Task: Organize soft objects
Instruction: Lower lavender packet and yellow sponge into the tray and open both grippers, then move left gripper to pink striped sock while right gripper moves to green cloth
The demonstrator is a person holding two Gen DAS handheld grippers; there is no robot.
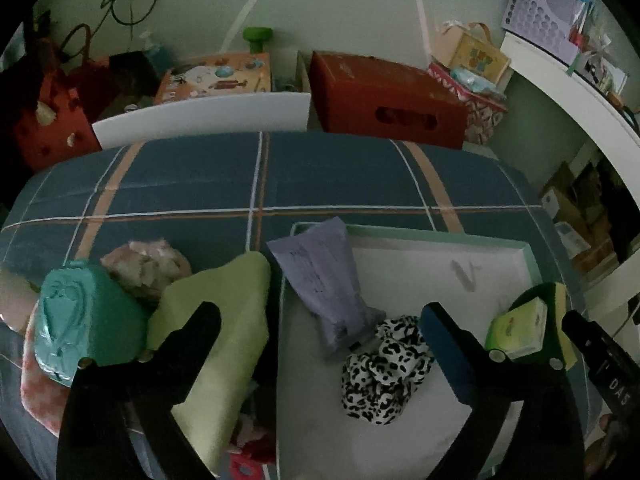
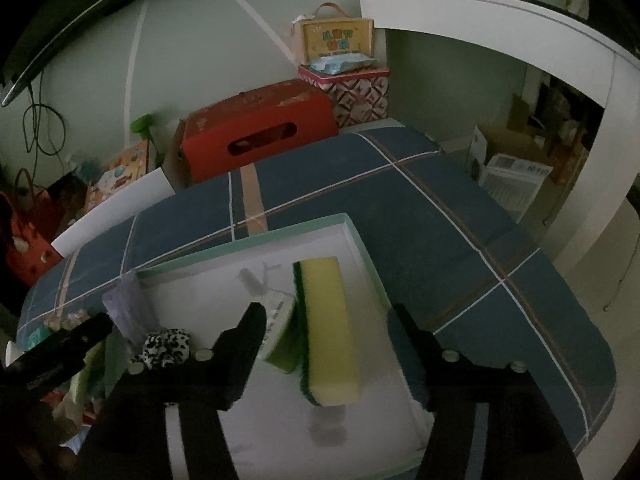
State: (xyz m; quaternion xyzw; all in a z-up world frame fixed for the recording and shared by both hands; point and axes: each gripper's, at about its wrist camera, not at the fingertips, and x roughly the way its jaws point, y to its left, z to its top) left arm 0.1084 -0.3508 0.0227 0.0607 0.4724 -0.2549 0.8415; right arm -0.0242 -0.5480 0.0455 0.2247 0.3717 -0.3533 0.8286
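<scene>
Over the bed (image 1: pixel 320 176), left-wrist view: left gripper (image 1: pixel 320 320) fingers spread wide, holding nothing; leopard scrunchie (image 1: pixel 384 372) and lilac pouch (image 1: pixel 324 280) in white tray (image 1: pixel 440 236). Right-wrist view: right gripper (image 2: pixel 324 320) gaping, empty; sponge (image 2: pixel 328 328) at 12 o'clock between fingers.

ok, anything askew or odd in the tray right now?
One thing: the lilac pouch lies propped over the tray's left rim, half in and half out. The sponge stands on its long edge against a small green pack. A grey smudge marks the tray floor. Nothing looks spilled.
</scene>
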